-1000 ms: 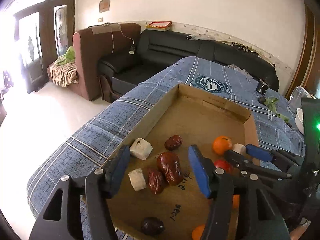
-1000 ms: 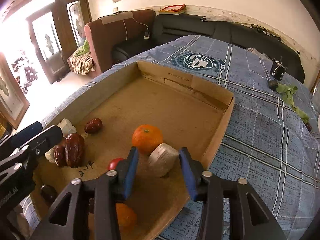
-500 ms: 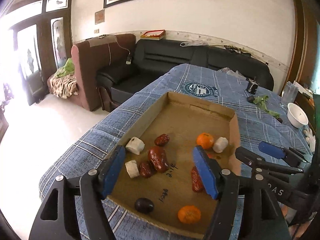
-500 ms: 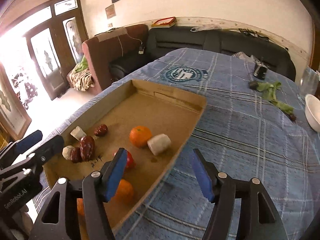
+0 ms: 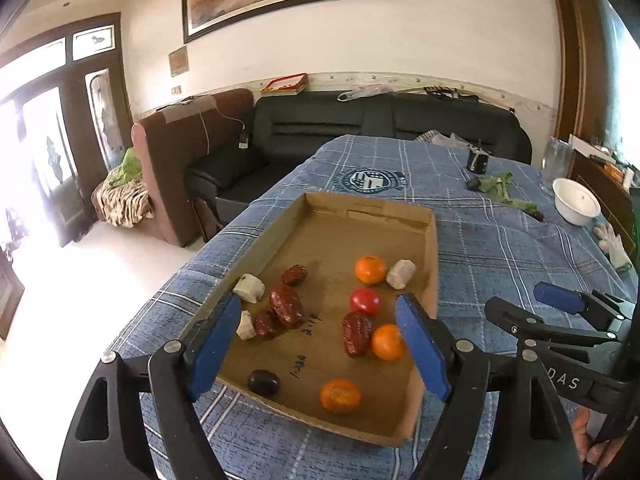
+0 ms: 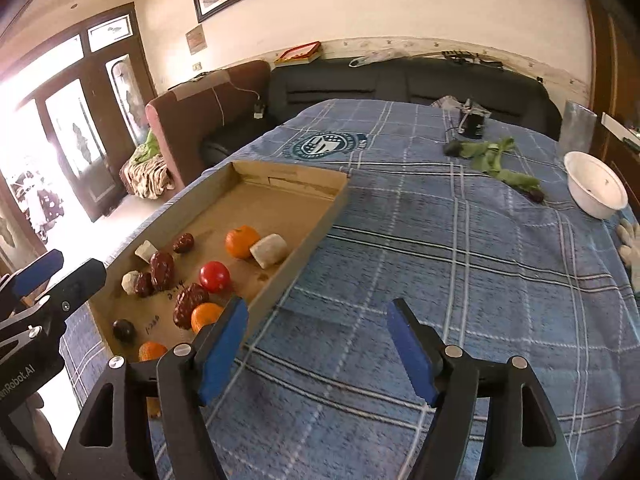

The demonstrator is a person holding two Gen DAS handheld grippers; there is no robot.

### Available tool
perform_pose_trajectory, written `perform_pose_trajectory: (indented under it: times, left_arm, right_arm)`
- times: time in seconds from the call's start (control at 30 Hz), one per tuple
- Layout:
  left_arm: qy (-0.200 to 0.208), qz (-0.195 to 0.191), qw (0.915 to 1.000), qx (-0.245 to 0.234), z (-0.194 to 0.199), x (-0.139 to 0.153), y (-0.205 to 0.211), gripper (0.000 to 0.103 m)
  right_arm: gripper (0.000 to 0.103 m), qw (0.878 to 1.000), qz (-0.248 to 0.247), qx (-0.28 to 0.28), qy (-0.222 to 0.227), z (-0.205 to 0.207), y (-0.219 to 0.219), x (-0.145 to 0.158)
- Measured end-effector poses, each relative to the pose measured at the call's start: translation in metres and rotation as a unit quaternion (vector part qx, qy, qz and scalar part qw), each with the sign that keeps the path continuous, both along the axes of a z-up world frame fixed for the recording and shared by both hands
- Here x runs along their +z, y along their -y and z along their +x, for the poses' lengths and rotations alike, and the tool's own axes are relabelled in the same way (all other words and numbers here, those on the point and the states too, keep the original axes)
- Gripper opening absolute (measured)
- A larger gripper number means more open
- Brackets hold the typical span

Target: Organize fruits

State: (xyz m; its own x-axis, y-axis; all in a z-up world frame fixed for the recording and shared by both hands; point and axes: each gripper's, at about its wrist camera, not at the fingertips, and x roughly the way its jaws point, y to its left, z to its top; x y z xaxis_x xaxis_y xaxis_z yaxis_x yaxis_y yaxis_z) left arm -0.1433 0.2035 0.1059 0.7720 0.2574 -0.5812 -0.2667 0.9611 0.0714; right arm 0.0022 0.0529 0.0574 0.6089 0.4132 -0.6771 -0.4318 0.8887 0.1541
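A shallow cardboard tray (image 5: 431,248) lies on the blue plaid cloth and also shows in the right wrist view (image 6: 320,224). In it lie three oranges (image 5: 371,269), a red tomato (image 5: 364,301), several brown dates (image 5: 286,306), a dark plum (image 5: 263,382) and pale white chunks (image 5: 401,273). My left gripper (image 5: 318,344) is open and empty, raised above the tray's near end. My right gripper (image 6: 316,348) is open and empty, above the cloth right of the tray.
A white bowl (image 6: 596,190) stands at the far right of the table, with green leaves (image 6: 494,160) and a small black device (image 6: 474,122) behind. A dark sofa (image 5: 384,120) and a brown armchair (image 5: 188,152) stand beyond the table's edge.
Both grippers have pulled back and up from the tray. The right gripper has opened wide, left the white chunk beside the orange, and moved right over the cloth.
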Motion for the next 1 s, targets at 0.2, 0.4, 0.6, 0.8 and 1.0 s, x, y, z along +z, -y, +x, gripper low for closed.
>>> perform_pose_trajectory:
  times: [0.2, 0.4, 0.6, 0.8, 1.0]
  left_arm:
    - [-0.008, 0.01, 0.9998, -0.016, -0.002, -0.003, 0.017, 0.079]
    - [-0.017, 0.017, 0.9993, -0.03, -0.002, -0.006, 0.03, 0.079]
    - [-0.029, 0.011, 0.9985, -0.046, 0.003, -0.013, 0.04, 0.08]
    - [-0.045, -0.012, 0.9972, -0.059, 0.007, -0.023, 0.04, 0.08]
    - [-0.051, -0.014, 0.9966, -0.064, 0.012, -0.028, 0.046, 0.08]
  right_arm:
    - [0.079, 1.0, -0.008, -0.004, 0.009, -0.012, 0.01, 0.0]
    - [0.082, 1.0, -0.014, -0.006, 0.013, -0.02, 0.017, -0.001]
    - [0.083, 0.999, -0.036, -0.015, 0.016, -0.024, 0.021, -0.008]
    - [0.084, 0.994, -0.095, -0.048, 0.037, -0.033, 0.023, -0.01]
    - [0.089, 0.987, -0.132, -0.062, 0.071, -0.042, 0.027, -0.006]
